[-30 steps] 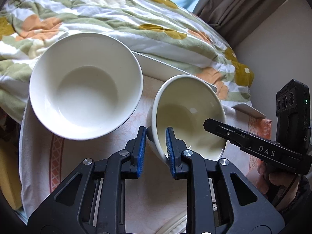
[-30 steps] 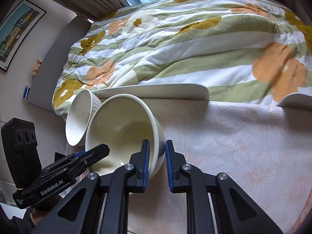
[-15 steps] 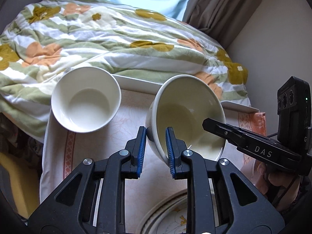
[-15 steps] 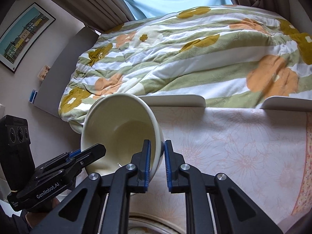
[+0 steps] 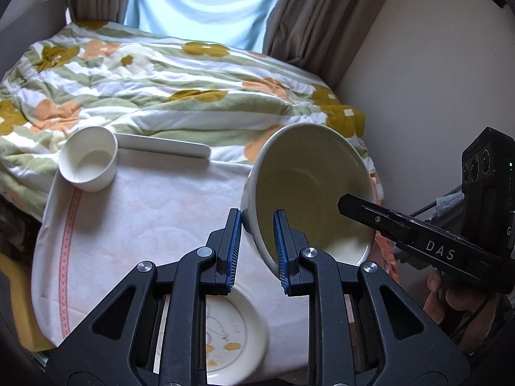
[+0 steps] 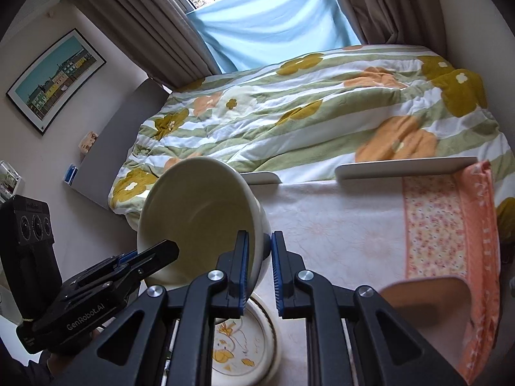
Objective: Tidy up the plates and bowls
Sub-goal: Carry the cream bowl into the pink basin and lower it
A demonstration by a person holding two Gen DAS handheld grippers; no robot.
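Note:
A large cream bowl [image 5: 305,186] hangs tilted on its side above the table, held from both sides. My left gripper [image 5: 257,225] is shut on its near rim, blue pads on either face of the wall. In the right wrist view my right gripper [image 6: 260,241] is shut on the opposite rim of the same bowl [image 6: 199,212]. A smaller white bowl [image 5: 88,160] stands upright at the table's far left corner. Beneath the grippers lies a plate [image 5: 235,337] with a yellow painted pattern, partly hidden by the fingers; it also appears in the right wrist view [image 6: 241,344].
A pale cloth covers the table [image 5: 145,218], with an orange floral cloth [image 6: 450,225] on its right side. A blurred brown rounded object [image 6: 425,305] sits near the front right. White bed rails [image 5: 161,146] and a flowered quilt [image 6: 322,112] border the far edge.
Both grippers rose and pulled back with the cream bowl still clamped. The white bowl and table look farther away, and the patterned plate has come into view below.

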